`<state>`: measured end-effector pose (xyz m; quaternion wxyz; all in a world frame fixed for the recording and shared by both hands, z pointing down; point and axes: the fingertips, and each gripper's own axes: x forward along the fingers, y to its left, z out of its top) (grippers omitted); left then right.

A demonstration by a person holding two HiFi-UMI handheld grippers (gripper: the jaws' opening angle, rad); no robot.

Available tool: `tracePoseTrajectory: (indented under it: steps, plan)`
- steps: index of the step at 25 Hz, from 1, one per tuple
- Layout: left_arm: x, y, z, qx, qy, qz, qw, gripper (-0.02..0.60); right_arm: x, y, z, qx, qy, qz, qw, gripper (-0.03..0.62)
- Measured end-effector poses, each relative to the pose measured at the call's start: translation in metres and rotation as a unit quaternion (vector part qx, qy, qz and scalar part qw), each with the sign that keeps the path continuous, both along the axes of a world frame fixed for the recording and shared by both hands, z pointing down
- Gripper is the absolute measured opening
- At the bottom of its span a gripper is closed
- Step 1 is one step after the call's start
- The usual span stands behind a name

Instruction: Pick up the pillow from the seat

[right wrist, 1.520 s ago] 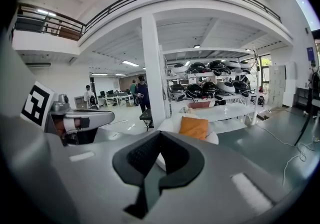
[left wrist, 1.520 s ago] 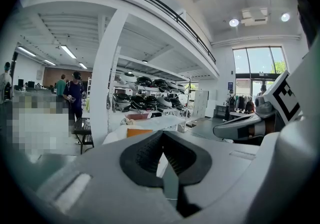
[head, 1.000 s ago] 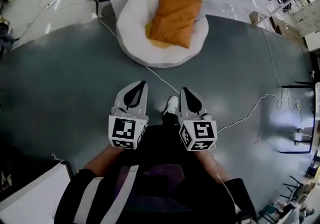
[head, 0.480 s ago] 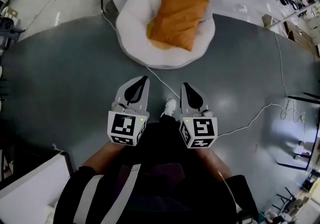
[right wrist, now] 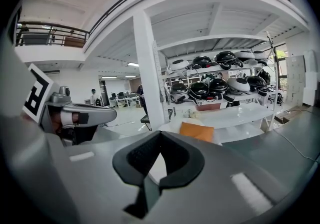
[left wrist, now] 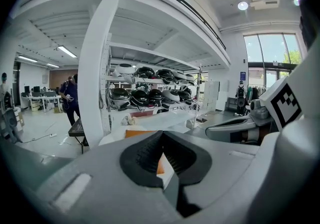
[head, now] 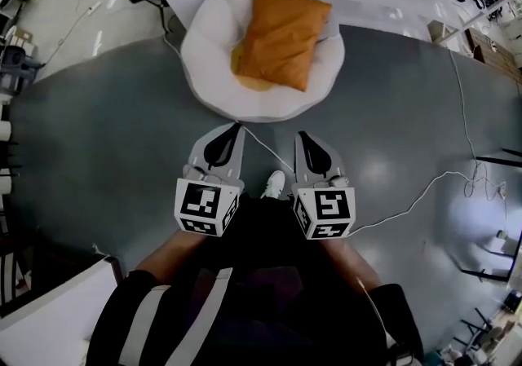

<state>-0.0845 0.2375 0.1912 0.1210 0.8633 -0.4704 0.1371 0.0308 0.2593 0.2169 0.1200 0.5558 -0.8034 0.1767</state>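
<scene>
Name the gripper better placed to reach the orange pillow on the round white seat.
Left, narrowly: the left gripper is nearest the round white seat, with the orange pillow straight ahead of its shut jaws; the right gripper, also shut, sees it off-centre.

Grey floor, white pillar, helmet-laden shelves, bright window beyond.

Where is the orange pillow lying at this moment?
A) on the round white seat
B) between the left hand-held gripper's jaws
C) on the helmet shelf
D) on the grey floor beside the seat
A: the head view shows the orange pillow resting across the middle of the round white seat.
</scene>
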Motion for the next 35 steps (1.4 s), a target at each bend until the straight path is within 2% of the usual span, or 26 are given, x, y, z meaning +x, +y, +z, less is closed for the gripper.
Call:
tracePoseTrajectory:
  steps: [11, 21, 35]
  plan:
    - [0.034, -0.033, 0.002, 0.001, 0.004, 0.025, 0.9997, 0.006, 0.029, -0.024, 0.010, -0.011, 0.005, 0.020, 1.000, 0.002]
    - [0.049, -0.098, 0.020, -0.015, 0.013, 0.058, 0.9981, 0.006, 0.040, -0.075, 0.025, -0.035, 0.018, 0.052, 0.998, 0.002]
    - [0.028, -0.219, 0.067, -0.046, -0.009, 0.071, 0.9964, 0.006, 0.033, -0.189, 0.069, -0.093, 0.027, 0.080, 0.992, 0.003]
